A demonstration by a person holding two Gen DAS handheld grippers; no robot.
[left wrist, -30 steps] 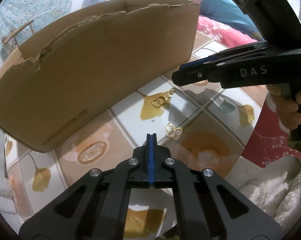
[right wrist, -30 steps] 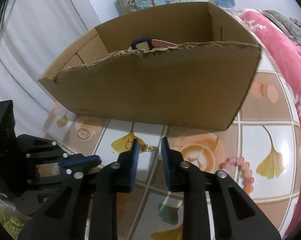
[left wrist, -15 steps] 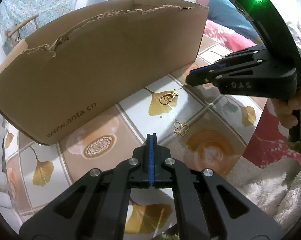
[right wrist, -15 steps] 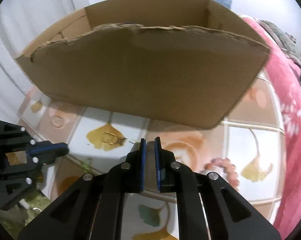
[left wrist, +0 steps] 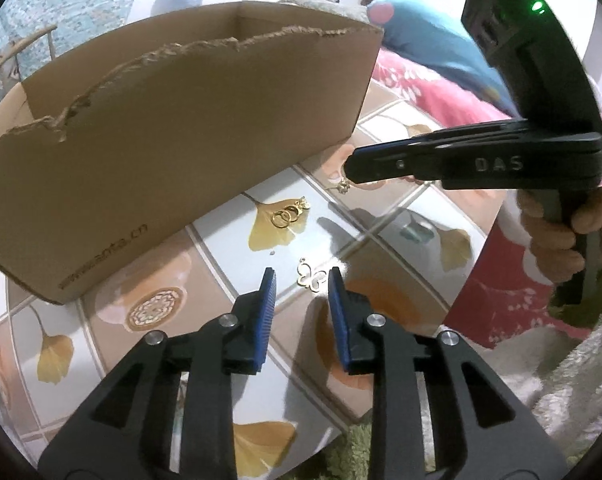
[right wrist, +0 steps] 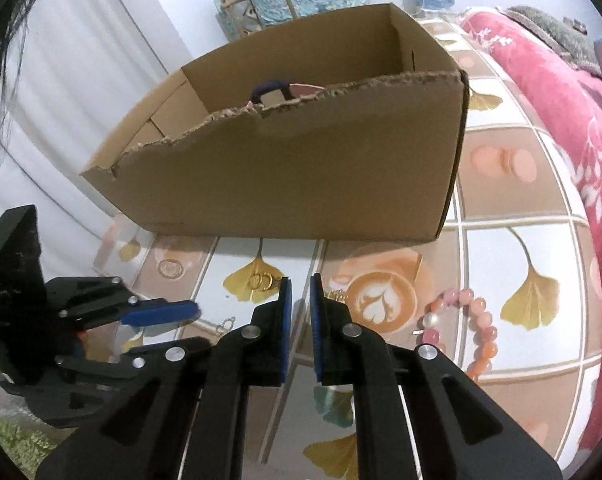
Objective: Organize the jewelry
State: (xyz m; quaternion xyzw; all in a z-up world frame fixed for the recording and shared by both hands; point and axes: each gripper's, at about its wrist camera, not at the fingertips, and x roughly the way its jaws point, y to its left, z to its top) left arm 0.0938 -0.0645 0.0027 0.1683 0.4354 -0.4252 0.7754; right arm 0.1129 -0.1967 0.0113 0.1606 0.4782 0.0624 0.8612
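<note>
Tiled tabletop [left wrist: 221,264], cardboard box [left wrist: 173,128] along its back edge. Left gripper [left wrist: 301,274] is opening around the butterfly charm [left wrist: 312,279], ready to grab it. Right gripper [left wrist: 351,169] is nearly closed, seemingly pinching a gold earring [left wrist: 343,187] bound for the box.

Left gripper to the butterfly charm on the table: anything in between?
Nothing visible. The left gripper has its jaws opening, and the butterfly charm lies flat on the bare tablecloth just past the tips. The right gripper hangs off to the side, gold rings farther back.
</note>
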